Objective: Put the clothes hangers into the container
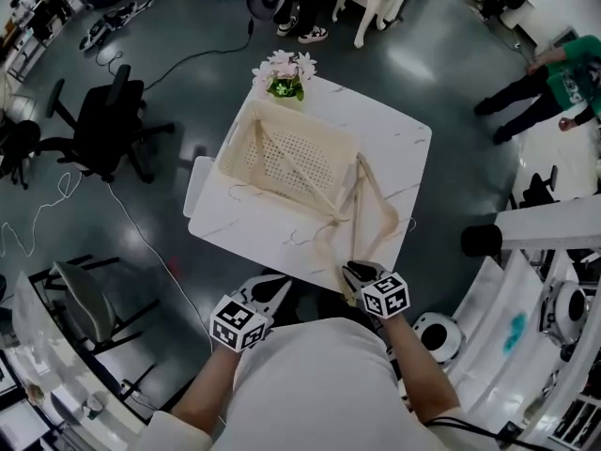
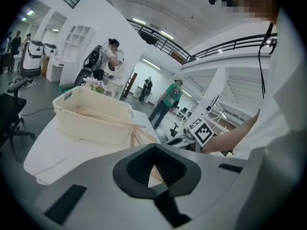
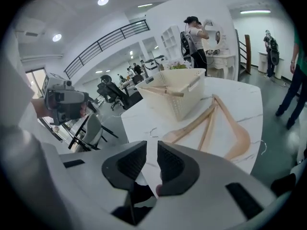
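A cream perforated basket (image 1: 242, 137) (image 2: 91, 114) (image 3: 175, 92) stands on the white marble table (image 1: 380, 125), with a wooden hanger (image 1: 302, 172) lying slanted inside it. Several more pale wooden hangers (image 1: 364, 216) (image 3: 211, 123) (image 2: 143, 138) lie on the table just right of the basket. My right gripper (image 1: 355, 272) (image 3: 152, 145) hovers at the table's near edge, short of those hangers, its jaws a little apart with nothing between them. Level with it to the left, my left gripper (image 1: 272, 289) (image 2: 154, 147) stays off the near edge, shut and empty.
A pot of pink flowers (image 1: 286, 75) stands at the table's far corner behind the basket. A black office chair (image 1: 103, 125) is left of the table, a white chair (image 1: 84, 299) at lower left. White machines (image 1: 554, 318) stand at the right. A person in green (image 1: 563, 73) is at far right.
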`<state>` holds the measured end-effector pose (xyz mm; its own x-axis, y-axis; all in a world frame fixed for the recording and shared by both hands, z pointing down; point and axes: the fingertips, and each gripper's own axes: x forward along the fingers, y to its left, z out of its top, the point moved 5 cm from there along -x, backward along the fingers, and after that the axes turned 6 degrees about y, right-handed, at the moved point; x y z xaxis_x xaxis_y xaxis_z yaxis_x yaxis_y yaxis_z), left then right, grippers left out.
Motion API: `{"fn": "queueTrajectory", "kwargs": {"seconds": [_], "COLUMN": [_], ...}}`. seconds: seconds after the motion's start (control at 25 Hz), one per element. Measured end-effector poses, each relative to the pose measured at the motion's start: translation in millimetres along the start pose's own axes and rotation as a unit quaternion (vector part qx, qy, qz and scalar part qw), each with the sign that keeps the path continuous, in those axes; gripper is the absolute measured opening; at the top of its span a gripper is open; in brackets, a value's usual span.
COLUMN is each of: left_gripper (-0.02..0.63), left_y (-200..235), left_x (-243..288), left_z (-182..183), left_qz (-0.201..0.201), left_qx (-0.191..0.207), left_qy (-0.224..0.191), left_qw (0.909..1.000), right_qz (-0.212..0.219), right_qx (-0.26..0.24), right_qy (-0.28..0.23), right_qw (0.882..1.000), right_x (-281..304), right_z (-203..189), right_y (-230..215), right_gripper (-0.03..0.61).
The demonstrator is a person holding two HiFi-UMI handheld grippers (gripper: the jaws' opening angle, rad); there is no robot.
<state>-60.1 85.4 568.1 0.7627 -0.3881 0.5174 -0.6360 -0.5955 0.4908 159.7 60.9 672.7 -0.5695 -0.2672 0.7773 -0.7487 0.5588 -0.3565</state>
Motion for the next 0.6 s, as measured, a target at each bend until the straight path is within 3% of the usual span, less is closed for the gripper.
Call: {"fn": "queueTrajectory", "kwargs": {"seconds": [0.6], "left_gripper": [0.008], "left_y": [32.2], "left_x": [-29.5], "left_z": [-15.6], "left_qz": [0.024], "left_qx": [-0.027], "left_qy": [0.018], "left_qw": [0.9992], "right_qz": [-0.06], "right_qx": [-0.01], "right_qy": [0.132], "right_qw": [0.989], "right_x": [86.7], "right_z": [-38.1], "right_y": [-21.4], "right_gripper": [0.126]}}
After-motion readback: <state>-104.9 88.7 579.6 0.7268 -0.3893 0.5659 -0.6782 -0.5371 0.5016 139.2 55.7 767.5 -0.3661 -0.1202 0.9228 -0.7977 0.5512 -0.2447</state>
